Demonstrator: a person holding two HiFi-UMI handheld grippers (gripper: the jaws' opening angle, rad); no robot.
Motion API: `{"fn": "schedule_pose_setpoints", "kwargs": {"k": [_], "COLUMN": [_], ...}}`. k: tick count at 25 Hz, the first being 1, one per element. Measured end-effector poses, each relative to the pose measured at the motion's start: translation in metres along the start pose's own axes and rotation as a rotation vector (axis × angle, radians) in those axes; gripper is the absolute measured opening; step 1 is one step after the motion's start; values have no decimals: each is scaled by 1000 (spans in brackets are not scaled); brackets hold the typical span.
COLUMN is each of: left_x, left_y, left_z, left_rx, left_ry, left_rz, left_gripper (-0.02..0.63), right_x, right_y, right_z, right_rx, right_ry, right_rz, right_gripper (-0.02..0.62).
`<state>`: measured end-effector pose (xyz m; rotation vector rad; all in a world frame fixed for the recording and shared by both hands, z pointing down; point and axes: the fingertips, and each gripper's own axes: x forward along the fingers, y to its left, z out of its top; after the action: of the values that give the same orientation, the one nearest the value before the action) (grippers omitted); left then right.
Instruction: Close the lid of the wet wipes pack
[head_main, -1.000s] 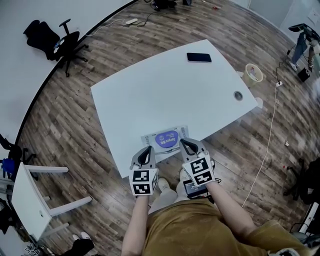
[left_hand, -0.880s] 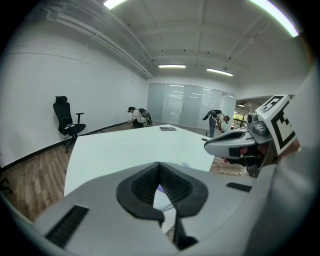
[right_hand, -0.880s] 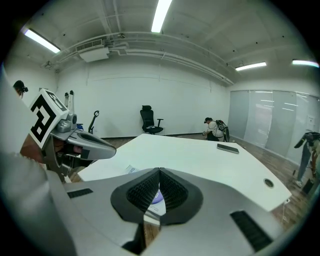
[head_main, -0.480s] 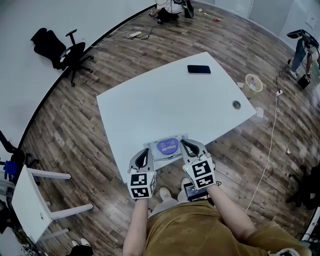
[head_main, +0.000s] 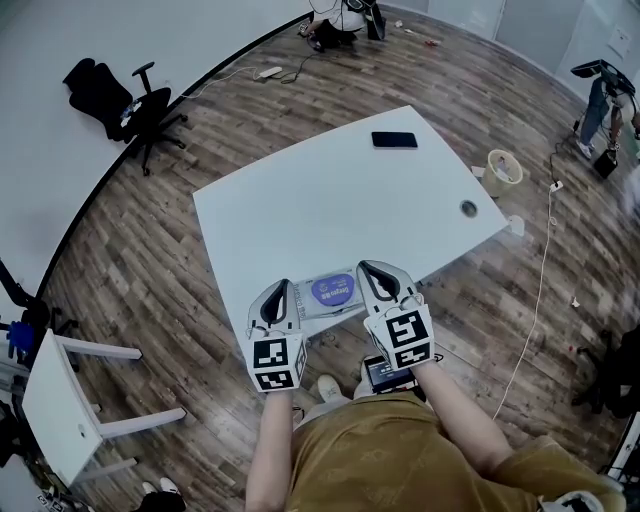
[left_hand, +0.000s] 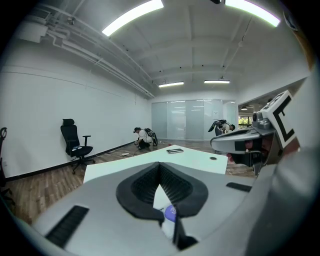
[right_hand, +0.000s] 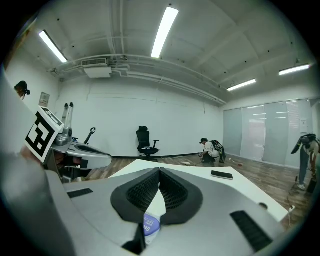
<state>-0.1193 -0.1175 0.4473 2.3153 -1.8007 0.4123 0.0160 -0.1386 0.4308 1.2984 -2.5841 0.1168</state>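
Two hand-held grippers are in the person's hands, and both hang over the near edge of the white worktop (head_main: 300, 200). The left hand-held gripper (head_main: 277, 292) has its jaws together at the tips and nothing is held between them. The right hand-held gripper (head_main: 372, 273) is the same, tips together and empty. In each gripper view the black pads (left_hand: 145, 187) meet at the far end and leave only a narrow gap nearer to the camera. The wet wipes pack (head_main: 325, 293) lies flat on the worktop close to this near edge, between the two hand-held grippers. The left one is at its left end and the right one at its right end. If they touch it I cannot tell. A piece of the pack with its purple label shows low in that gap in both gripper views. Whether the lid is up or down is not clear. I count one pack, one dark phone (head_main: 394, 140) near the far edge of the worktop, well apart from the pack, and one black office chair (head_main: 140, 100) on the wooden floor by the wall.
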Motion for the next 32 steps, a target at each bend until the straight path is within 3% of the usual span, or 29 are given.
{"fn": "schedule_pose_setpoints", "kwargs": {"k": [9, 23, 32], "left_x": [-8, -28, -45], "left_y": [2, -2, 6], "left_z": [34, 95, 118], "left_rx": [29, 44, 55], "left_ry": [-90, -245, -347], "left_rz": [20, 33, 59], "left_gripper": [-6, -6, -6], "right_x": [-8, -31, -33], "right_y": [1, -14, -10], "right_z": [32, 97, 111], "right_rx": [-4, -40, -51], "right_ry": [-103, -293, -334], "right_rz": [-7, -88, -94], "right_gripper": [9, 8, 8]}}
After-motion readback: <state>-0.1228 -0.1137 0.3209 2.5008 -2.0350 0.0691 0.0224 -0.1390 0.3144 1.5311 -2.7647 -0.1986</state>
